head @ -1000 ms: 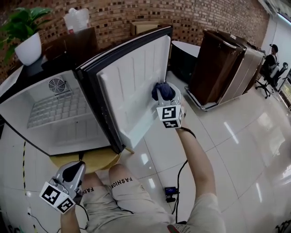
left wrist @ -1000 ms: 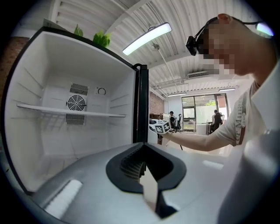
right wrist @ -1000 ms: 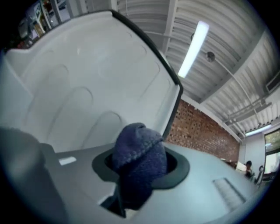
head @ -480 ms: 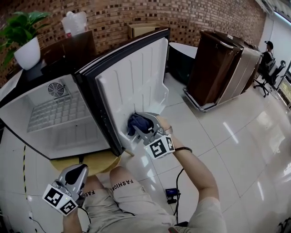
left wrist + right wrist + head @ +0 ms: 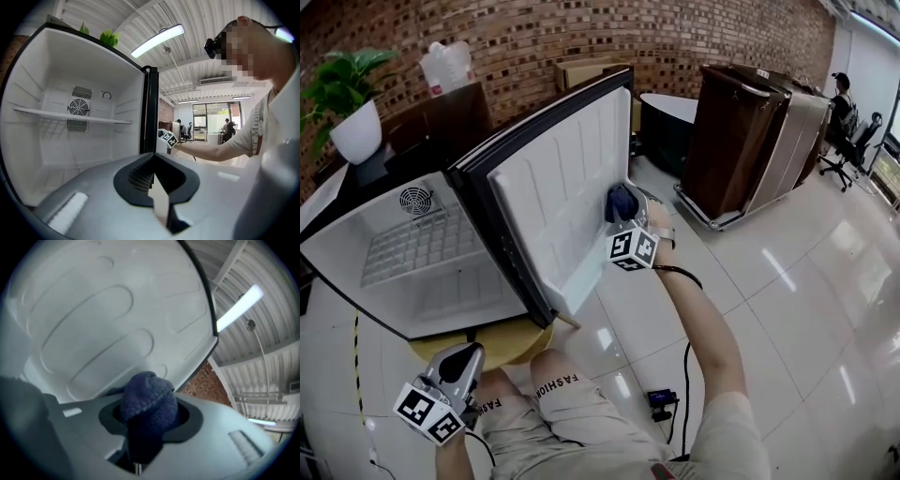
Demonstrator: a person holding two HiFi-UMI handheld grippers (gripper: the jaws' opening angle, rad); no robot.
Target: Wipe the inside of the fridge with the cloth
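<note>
As your right hand-held gripper [image 5: 624, 206] pinches the nubby blue cloth [image 5: 149, 395] by the ribbed fridge door [image 5: 548, 192], your left hand-held gripper [image 5: 152, 177] sits closed.

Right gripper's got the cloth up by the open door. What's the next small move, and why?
Probably press the blue cloth onto the door liner and sweep it toward the hinge side. The right gripper is clamped on the cloth near the liner's free edge, and most of the ribbed panel lies between it and the hinge. Whether the cloth touches yet is unclear.
</note>
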